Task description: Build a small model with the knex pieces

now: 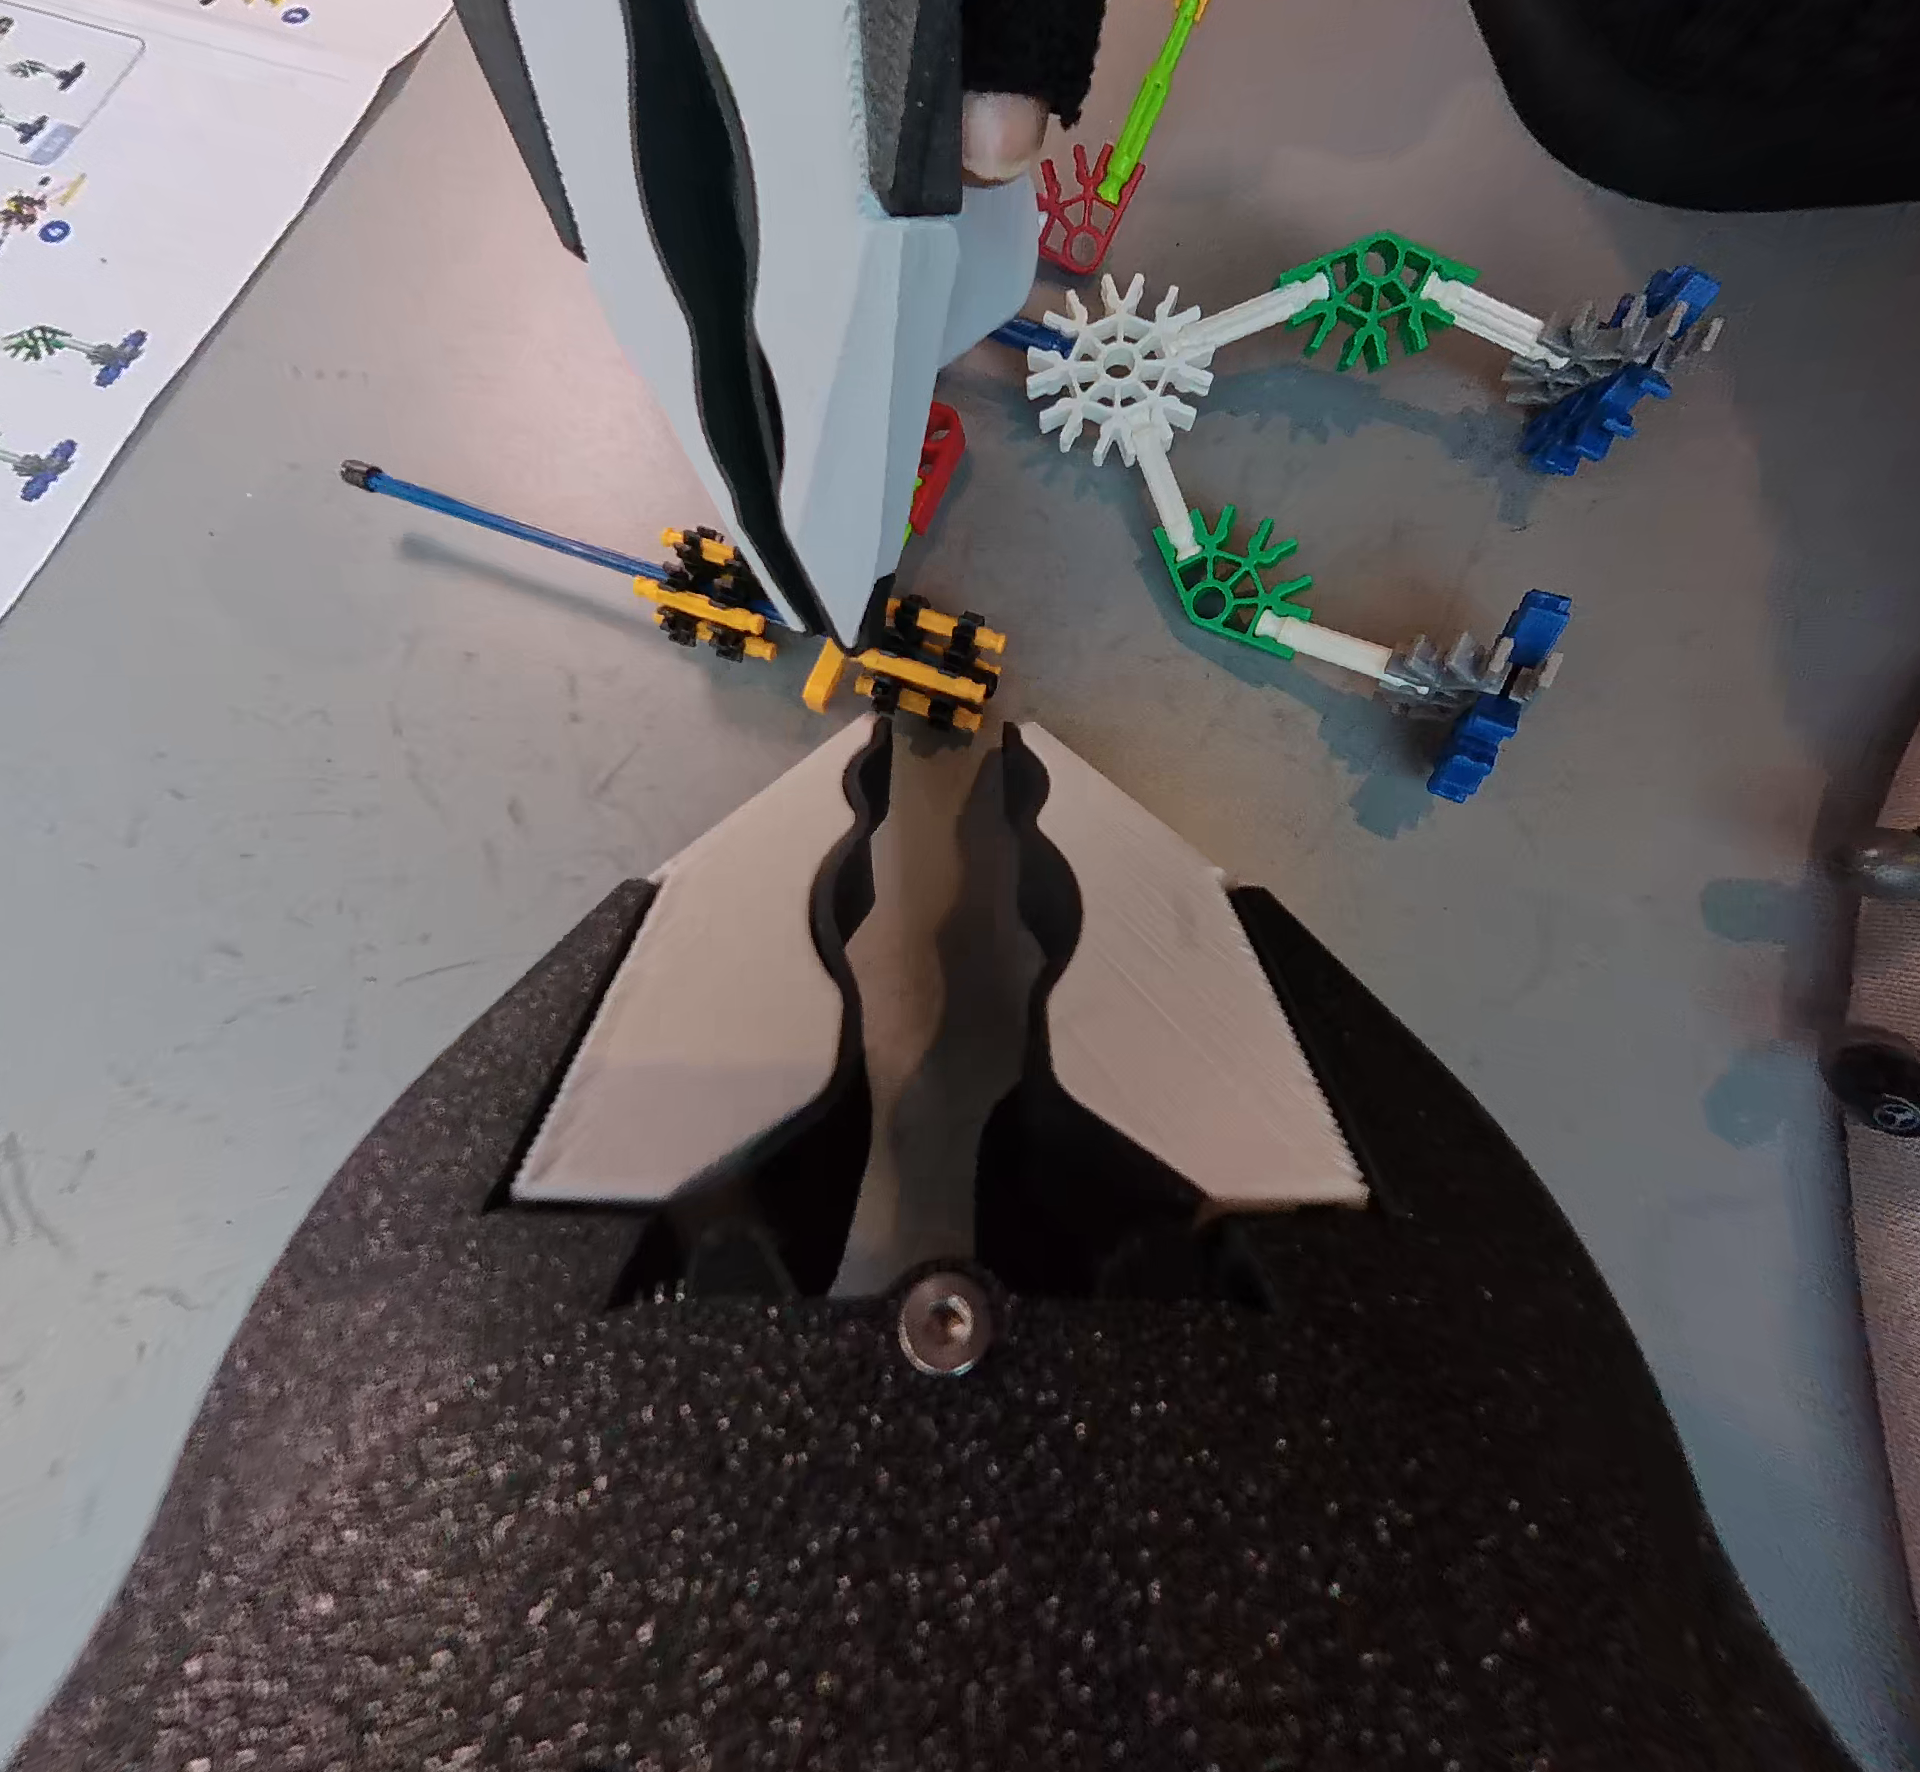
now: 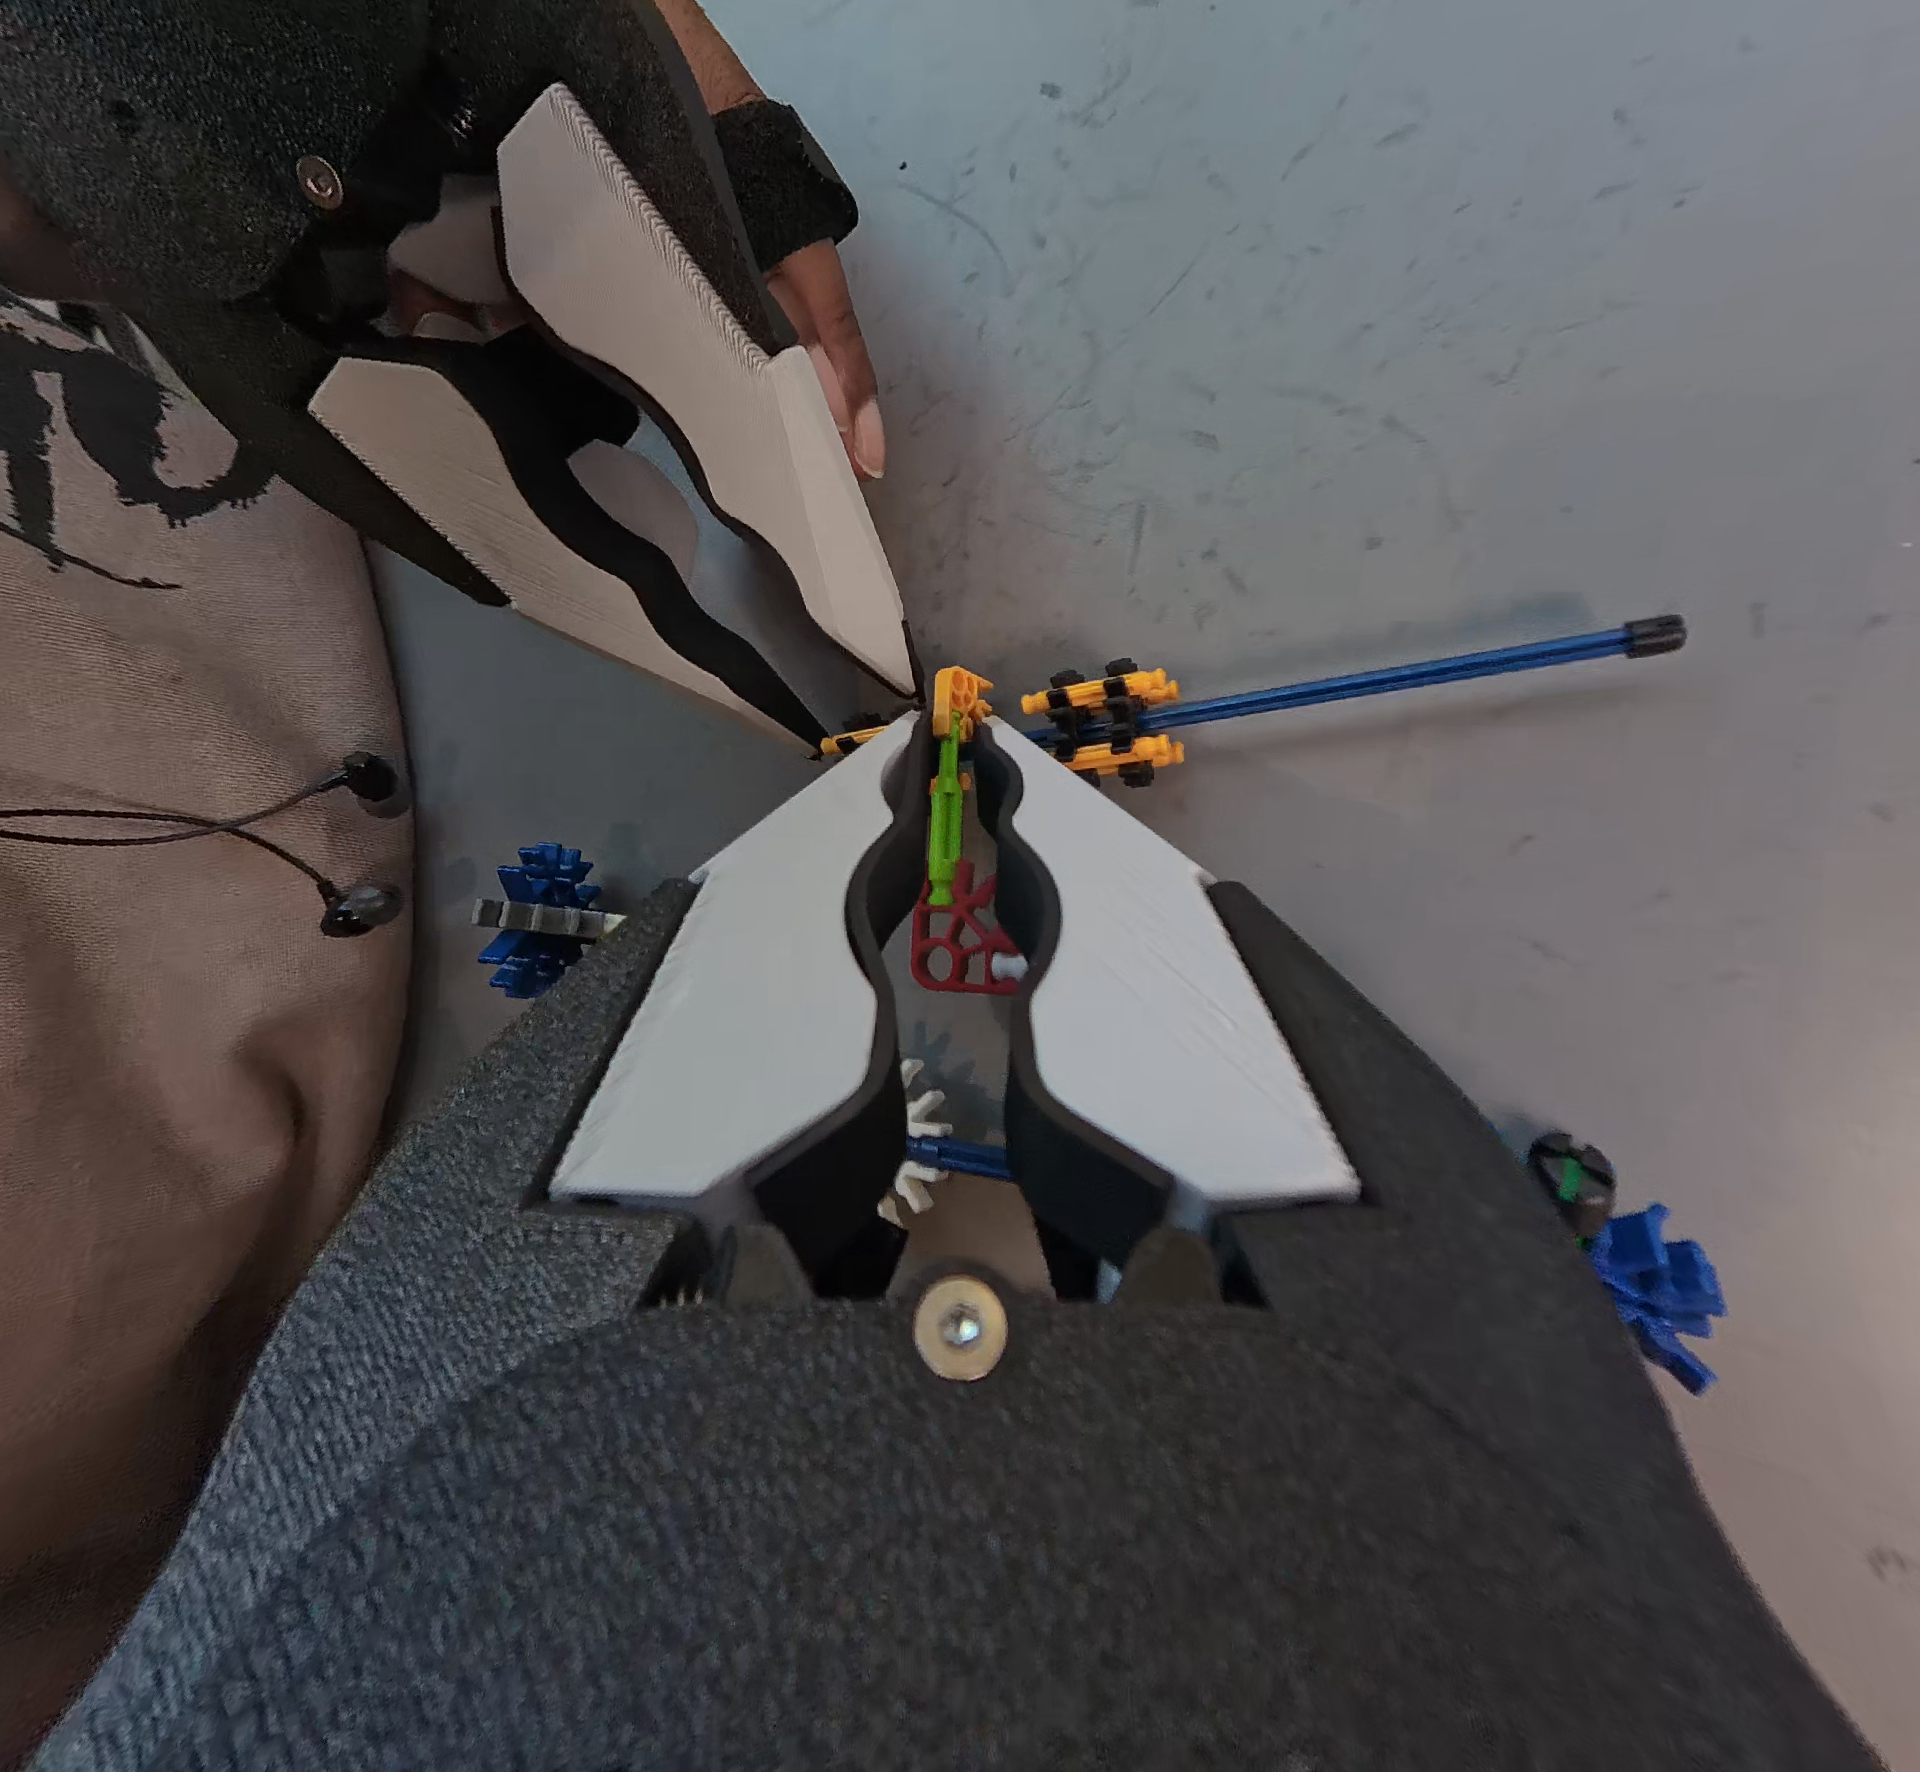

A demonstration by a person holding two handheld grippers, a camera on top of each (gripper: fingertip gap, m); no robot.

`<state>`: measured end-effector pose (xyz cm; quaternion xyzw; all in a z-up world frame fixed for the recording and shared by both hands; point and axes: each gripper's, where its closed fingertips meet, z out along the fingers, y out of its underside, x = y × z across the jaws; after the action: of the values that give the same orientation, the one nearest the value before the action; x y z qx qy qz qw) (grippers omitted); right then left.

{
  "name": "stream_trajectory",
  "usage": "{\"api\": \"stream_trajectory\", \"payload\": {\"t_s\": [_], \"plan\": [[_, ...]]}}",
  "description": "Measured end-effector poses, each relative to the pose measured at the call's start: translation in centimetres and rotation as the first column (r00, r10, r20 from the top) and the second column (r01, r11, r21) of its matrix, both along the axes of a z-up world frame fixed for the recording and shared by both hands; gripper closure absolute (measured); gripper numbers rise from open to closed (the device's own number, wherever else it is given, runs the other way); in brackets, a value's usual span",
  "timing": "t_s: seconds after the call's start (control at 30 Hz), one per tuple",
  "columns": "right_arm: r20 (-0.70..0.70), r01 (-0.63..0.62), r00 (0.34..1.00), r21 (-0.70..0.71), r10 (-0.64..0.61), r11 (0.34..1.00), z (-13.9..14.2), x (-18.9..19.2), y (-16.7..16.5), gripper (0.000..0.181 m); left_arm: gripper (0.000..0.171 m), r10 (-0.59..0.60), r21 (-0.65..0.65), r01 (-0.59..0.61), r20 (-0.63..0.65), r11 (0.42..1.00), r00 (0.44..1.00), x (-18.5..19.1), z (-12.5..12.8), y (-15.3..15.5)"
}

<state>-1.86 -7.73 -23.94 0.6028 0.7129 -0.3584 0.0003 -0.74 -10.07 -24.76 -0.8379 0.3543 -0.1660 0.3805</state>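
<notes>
**Two claws meeting at a yellow-and-black toy assembly on the grey tabletop**

Left wrist view: The left claw point(image 1: 940, 735) has its fingers slightly apart, with bare tabletop point(image 1: 416, 891) visible between them. Its tips sit just beside a yellow-and-black plastic connector cluster point(image 1: 930, 662). The right claw point(image 1: 831, 626) descends from above, fingers together at the tips, between that cluster and a second yellow-and-black cluster point(image 1: 712, 595) mounted on a thin blue rod point(image 1: 499, 517). To the right lies a white snowflake-shaped connector point(image 1: 1120, 366) joined by white rods to green connectors point(image 1: 1371, 299) and blue-and-grey connectors point(image 1: 1605, 361). A printed instruction sheet point(image 1: 156, 164) lies at the upper left.

Right wrist view: The right claw point(image 2: 951, 720) is clamped on a small yellow connector point(image 2: 958, 692) attached to a lime-green rod point(image 2: 945, 818) and a red connector point(image 2: 961, 943). The left claw point(image 2: 868, 720) meets it from the upper left, tips narrowly apart. The thin blue rod extends rightward across the tabletop.
</notes>
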Motion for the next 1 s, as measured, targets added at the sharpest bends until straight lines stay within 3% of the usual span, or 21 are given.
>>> {"api": "stream_trajectory", "payload": {"t_s": [0.13,0.27,0.53,0.67,0.8,1.0], "plan": [[-0.054,-0.02,0.998,0.079,0.024,0.997,0.4,0.0,0.6,0.171,0.148,0.021,-0.002,-0.021,0.017,1.0,1.0,-0.5,0.1,0.3],[-0.193,0.012,0.981,0.133,0.014,0.991,2.1,-0.3,1.8,0.168,0.147,0.079,0.009,-0.08,0.063,0.997,0.995,-1.7,0.8,1.2],[-0.527,0.287,0.831,0.133,-0.178,0.949,6.1,0.6,8.3,0.164,0.136,0.307,0.072,-0.331,0.235,0.941,0.922,-7.1,3.3,4.7],[-0.557,0.41,0.797,0.212,-0.235,0.887,5.4,1.4,12.0,0.155,0.129,0.407,0.117,-0.449,0.269,0.886,0.873,-10.4,4.2,6.0],[-0.62,0.551,0.72,0.238,-0.311,0.8,4.8,1.3,15.2,0.145,0.126,0.488,0.149,-0.54,0.284,0.828,0.826,-13.3,4.8,6.5],[-0.657,0.603,0.666,0.197,-0.352,0.773,5.5,1.4,16.2,0.151,0.126,0.535,0.182,-0.598,0.3,0.781,0.79,-15.7,5.3,6.6]]}}
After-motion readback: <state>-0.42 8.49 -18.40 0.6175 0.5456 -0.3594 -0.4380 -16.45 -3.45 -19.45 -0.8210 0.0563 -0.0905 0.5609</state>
